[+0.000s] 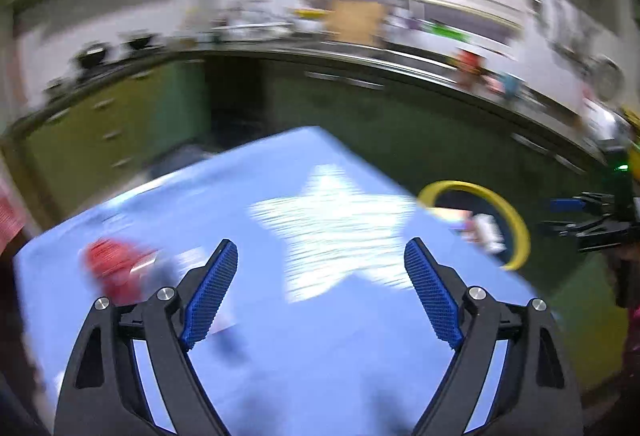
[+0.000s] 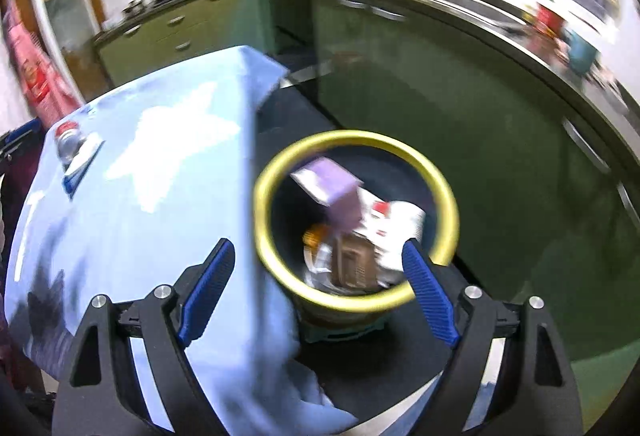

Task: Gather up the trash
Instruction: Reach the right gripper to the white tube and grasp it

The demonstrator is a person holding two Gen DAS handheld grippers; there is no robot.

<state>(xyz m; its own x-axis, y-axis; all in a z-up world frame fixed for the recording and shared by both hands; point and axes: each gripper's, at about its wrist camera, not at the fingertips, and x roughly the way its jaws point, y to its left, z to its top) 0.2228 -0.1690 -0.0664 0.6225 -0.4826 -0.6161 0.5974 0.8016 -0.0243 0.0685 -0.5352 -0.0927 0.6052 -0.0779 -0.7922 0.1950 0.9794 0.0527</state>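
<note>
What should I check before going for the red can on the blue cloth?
1. Left claw open and empty: ok.
2. Right claw open and empty: ok.
3. Red can on the blue cloth, left of the left claw's fingers, not between them: not ok.
4. Upright or lying: cannot tell, blurred.
5. Yellow-rimmed bin beside the table, open: ok.
6. Purple box at the bin's mouth; landed or not: cannot tell.
</note>
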